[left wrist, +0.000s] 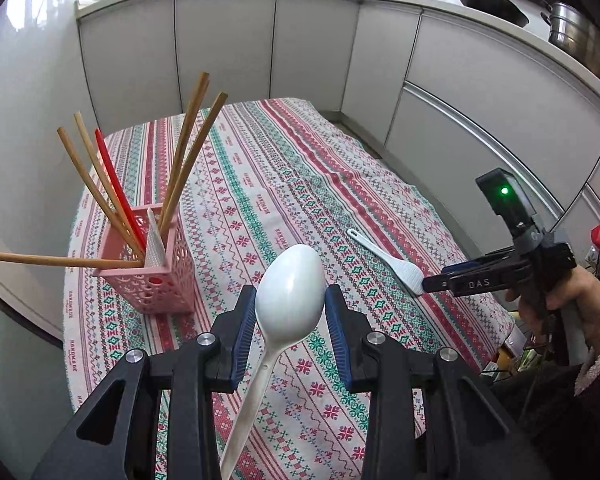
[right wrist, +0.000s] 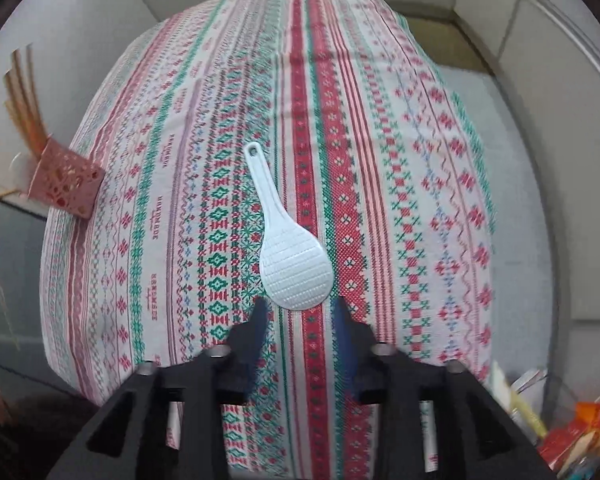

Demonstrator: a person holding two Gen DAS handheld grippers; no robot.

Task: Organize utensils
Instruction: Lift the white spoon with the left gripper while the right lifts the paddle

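The table [right wrist: 380, 120], under a striped patterned cloth, carries two items of concern: a pink basket [left wrist: 156, 264] and a white rice paddle [right wrist: 288, 248]. The basket stands upright, ahead and to the left of the left gripper [left wrist: 290, 308], and already holds wooden chopsticks [left wrist: 188, 152] and a red utensil [left wrist: 118, 192], all leaning outward; from the right gripper [right wrist: 300, 312] it lies far off to the left, well apart. The paddle lies flat on the cloth directly ahead of the right gripper, its broad textured head nearest the fingertips and its handle running away from them, tilted slightly left. The long axis therefore runs roughly along the gripper's own pointing line, not across it. The right jaws stand wide and empty, one on each side of the head's near edge; the wrist view is blurred, so contact cannot be confirmed, though none is apparent. In my judgement this hand is the nearer and the proper one for the paddle. The left gripper is narrowed onto a white spoon [left wrist: 288, 292], pads against both sides of the bowl, handle trailing back beneath the camera.
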